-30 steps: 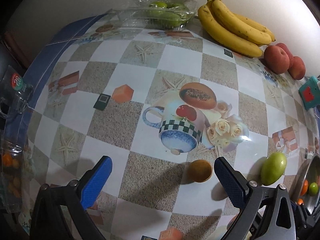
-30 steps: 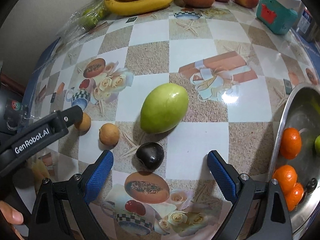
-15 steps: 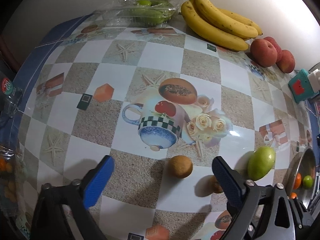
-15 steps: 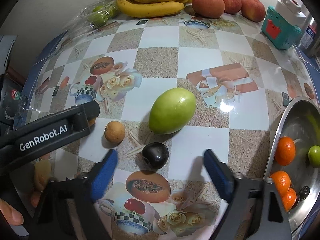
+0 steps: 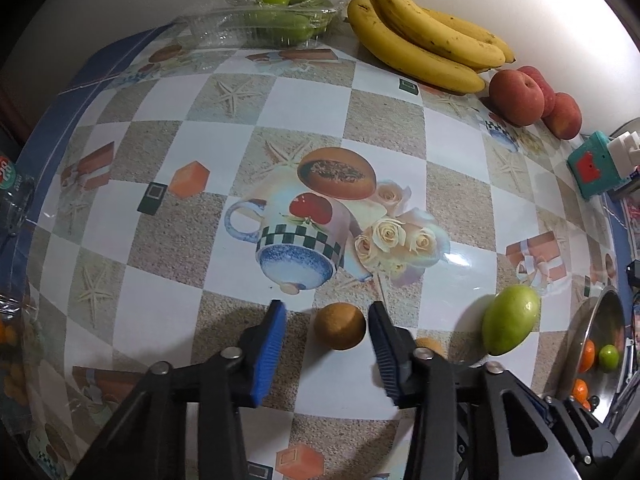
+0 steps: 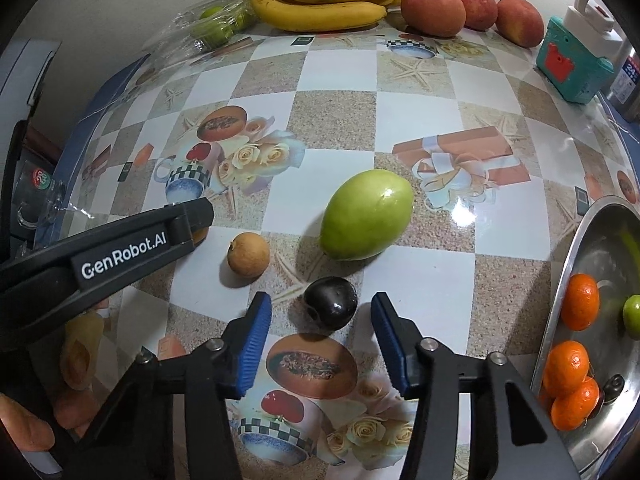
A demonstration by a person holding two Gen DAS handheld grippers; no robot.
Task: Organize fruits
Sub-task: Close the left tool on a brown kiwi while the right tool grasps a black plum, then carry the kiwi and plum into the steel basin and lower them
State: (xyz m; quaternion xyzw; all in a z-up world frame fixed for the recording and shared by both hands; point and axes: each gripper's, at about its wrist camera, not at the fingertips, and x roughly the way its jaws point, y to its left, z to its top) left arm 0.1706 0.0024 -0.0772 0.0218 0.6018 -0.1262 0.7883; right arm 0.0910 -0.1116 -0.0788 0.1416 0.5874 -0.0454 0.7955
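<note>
My left hand-held gripper (image 5: 326,334) is closing around a small brown fruit (image 5: 339,325) on the bench (image 5: 180,264); its blue pads have not pressed on it yet. My right hand-held gripper (image 6: 321,334) is closing too, with a dark plum (image 6: 330,301) between its pads, untouched. Both fruits lie just left of the big green mango (image 6: 366,214). The metal bowl (image 6: 576,240) of oranges (image 6: 580,295) sits right of the mango.

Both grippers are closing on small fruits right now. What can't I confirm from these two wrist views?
- Left wrist view: second brown fruit mostly hidden behind the closing left gripper.
- Right wrist view: the left gripper's catch hidden by its own black arm.
- Right gripper closing around the dark plum; contact unclear.
- Steel bowl cut off by the frame edge.
- Clear tray contents blurred by glare.
</note>
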